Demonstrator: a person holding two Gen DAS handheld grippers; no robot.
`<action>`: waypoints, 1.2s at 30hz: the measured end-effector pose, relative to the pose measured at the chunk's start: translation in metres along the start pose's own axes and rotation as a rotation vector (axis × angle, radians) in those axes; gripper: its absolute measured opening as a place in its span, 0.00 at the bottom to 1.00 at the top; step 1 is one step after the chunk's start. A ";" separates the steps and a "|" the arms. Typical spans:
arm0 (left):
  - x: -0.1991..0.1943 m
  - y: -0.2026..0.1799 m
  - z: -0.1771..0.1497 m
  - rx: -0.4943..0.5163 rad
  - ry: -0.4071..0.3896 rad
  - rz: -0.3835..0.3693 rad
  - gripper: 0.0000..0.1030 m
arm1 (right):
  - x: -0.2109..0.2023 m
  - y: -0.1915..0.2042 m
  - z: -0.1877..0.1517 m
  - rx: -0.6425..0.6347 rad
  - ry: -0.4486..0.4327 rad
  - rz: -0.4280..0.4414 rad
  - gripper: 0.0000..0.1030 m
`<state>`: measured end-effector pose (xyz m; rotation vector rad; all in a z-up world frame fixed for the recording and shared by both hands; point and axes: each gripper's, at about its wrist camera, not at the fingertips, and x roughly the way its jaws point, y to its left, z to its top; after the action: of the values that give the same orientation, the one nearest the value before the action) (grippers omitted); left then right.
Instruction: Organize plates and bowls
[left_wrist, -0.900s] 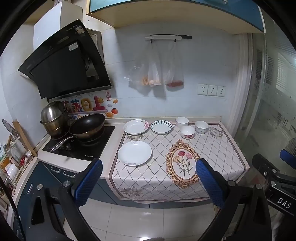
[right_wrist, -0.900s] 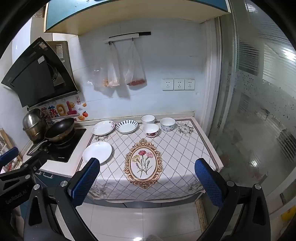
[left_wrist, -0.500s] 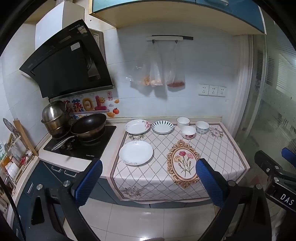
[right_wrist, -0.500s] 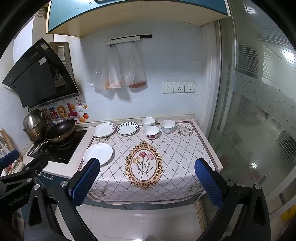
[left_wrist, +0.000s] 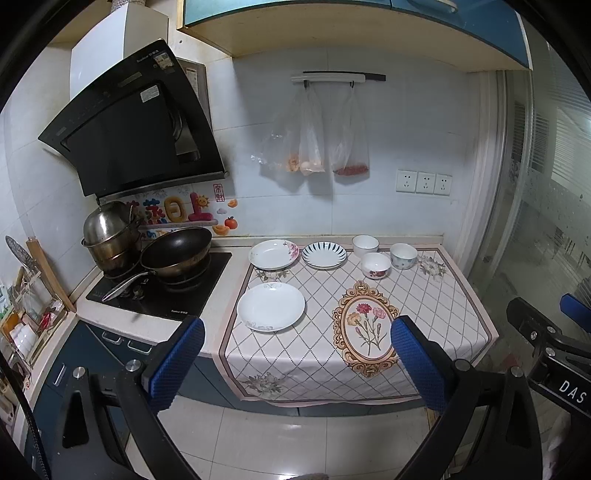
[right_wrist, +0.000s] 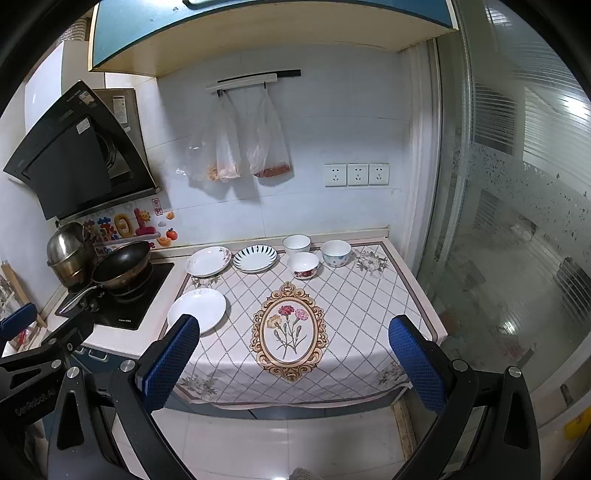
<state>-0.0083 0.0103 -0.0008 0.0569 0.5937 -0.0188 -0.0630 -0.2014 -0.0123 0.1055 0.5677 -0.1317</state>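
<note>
Plates and bowls sit on the tablecloth (left_wrist: 436, 302): white plate (left_wrist: 271, 306) at 10 o'clock, three bowls (left_wrist: 376, 264) at 12. I see left gripper (left_wrist: 295, 354) and right gripper (right_wrist: 291, 354) spread wide, empty.

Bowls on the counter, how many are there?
3, all at the back: a white bowl nearest the wall, a floral bowl in front, a spotted bowl rightmost. None looks hidden.

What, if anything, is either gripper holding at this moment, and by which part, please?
Nothing is held. The left gripper and the right gripper both stand wide open, short of the counter, with only air between their blue pads. The plates and bowls sit untouched on the tablecloth.
</note>
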 end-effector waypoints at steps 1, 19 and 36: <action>0.000 0.000 0.000 0.000 0.001 0.000 1.00 | 0.001 0.000 0.000 0.002 0.001 0.001 1.00; 0.006 0.007 0.009 -0.014 -0.005 0.012 1.00 | 0.007 0.000 0.007 0.007 -0.002 0.005 1.00; 0.005 0.004 0.011 -0.014 -0.008 0.012 1.00 | 0.008 -0.003 0.007 0.016 -0.010 -0.006 1.00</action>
<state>0.0021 0.0141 0.0060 0.0467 0.5853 -0.0032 -0.0528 -0.2061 -0.0112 0.1184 0.5566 -0.1428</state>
